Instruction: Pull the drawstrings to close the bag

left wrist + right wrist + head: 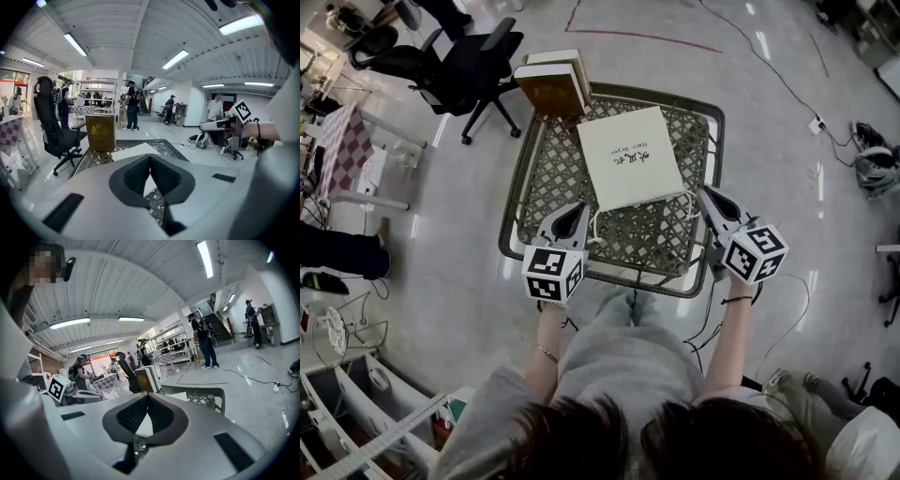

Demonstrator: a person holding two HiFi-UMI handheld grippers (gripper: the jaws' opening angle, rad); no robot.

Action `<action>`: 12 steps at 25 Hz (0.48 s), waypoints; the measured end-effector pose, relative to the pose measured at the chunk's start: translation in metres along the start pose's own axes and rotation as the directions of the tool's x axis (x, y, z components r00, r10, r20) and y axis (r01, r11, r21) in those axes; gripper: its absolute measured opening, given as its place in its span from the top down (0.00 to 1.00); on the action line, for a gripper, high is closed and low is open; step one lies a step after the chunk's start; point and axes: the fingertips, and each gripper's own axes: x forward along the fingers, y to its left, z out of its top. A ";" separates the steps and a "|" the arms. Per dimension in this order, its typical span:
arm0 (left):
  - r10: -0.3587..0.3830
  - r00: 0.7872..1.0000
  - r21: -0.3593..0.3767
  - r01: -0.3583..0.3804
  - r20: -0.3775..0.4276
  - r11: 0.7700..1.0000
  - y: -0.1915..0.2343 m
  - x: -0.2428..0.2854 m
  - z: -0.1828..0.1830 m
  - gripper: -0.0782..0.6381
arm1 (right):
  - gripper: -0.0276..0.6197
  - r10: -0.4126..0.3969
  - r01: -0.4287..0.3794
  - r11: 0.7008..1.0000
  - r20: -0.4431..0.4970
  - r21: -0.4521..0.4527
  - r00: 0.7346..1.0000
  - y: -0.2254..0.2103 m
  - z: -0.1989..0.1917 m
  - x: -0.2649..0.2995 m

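**Describer:** Closest to the lens is your dark hair [581, 441], then both forearms [546, 328] reaching forward. Your left gripper [581, 208] and right gripper [703, 192] hang over the near part of the lattice desk [558, 178].

**Guide:** In each gripper view the two dark pads meet at their tips, so both of your grippers are closed. No cord shows between the pads in either view. Whether you have one pinched can't be confirmed.

**Describer:** Just past the tips lies the cream bag [633, 155], flat on the desk with its printed side up and its mouth toward you. Each gripper tip sits at one near corner of it. A white drawstring [593, 230] loops slack on the desk beside your left gripper. A shorter run of it shows at the right corner.

**Guide:** You seem to be at the gripping stage, since the mouth looks flat and ungathered. The next move calls for a sure hold on the cord at each side. Then draw your two grippers outward, away from each other, so the mouth gathers. The bag looks light, so watch that it doesn't slide along with the pull.

**Describer:** Farther off, books [553, 84] stand at the desk's far left corner. An office chair [469, 66] sits on the floor beyond.
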 end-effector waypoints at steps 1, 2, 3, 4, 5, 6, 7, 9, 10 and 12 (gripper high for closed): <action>-0.006 1.000 -0.004 0.006 -0.013 1.000 0.002 0.004 -0.003 0.86 | 0.92 -0.008 0.008 1.000 -0.010 0.004 1.000 -0.003 -0.003 0.004; -0.011 1.000 -0.009 0.011 -0.026 1.000 0.003 0.007 -0.007 0.86 | 0.92 -0.018 0.018 1.000 -0.017 0.009 1.000 -0.007 -0.006 0.007; -0.016 0.999 -0.016 0.015 -0.040 1.000 0.005 0.010 -0.011 0.86 | 0.92 -0.027 0.028 1.000 -0.022 0.015 0.999 -0.011 -0.009 0.009; -0.020 0.998 -0.025 0.018 -0.051 1.000 0.006 0.013 -0.015 0.86 | 0.92 -0.035 0.035 0.999 -0.026 0.022 0.999 -0.014 -0.011 0.011; -0.023 0.998 -0.034 0.021 -0.060 0.999 0.007 0.014 -0.019 0.86 | 0.92 -0.039 0.040 0.999 -0.032 0.028 0.999 -0.016 -0.015 0.013; -0.027 0.997 -0.042 0.024 -0.068 0.999 0.008 0.016 -0.022 0.86 | 0.92 -0.042 0.043 0.999 -0.040 0.031 0.998 -0.019 -0.018 0.014; -0.030 0.997 -0.049 0.026 -0.075 0.998 0.008 0.019 -0.026 0.86 | 0.92 -0.044 0.046 0.998 -0.051 0.031 0.998 -0.021 -0.022 0.016; -0.033 0.995 -0.055 0.028 -0.091 0.998 0.009 0.024 -0.031 0.86 | 0.92 -0.048 0.050 0.998 -0.072 0.029 0.996 -0.027 -0.029 0.020; -0.034 0.994 -0.057 0.029 -0.100 0.998 0.009 0.027 -0.035 0.86 | 0.92 -0.050 0.053 0.998 -0.080 0.031 0.995 -0.030 -0.032 0.022; -0.034 0.992 -0.065 0.026 -0.120 0.998 0.007 0.030 -0.043 0.86 | 0.92 -0.055 0.059 0.997 -0.096 0.042 0.994 -0.036 -0.041 0.026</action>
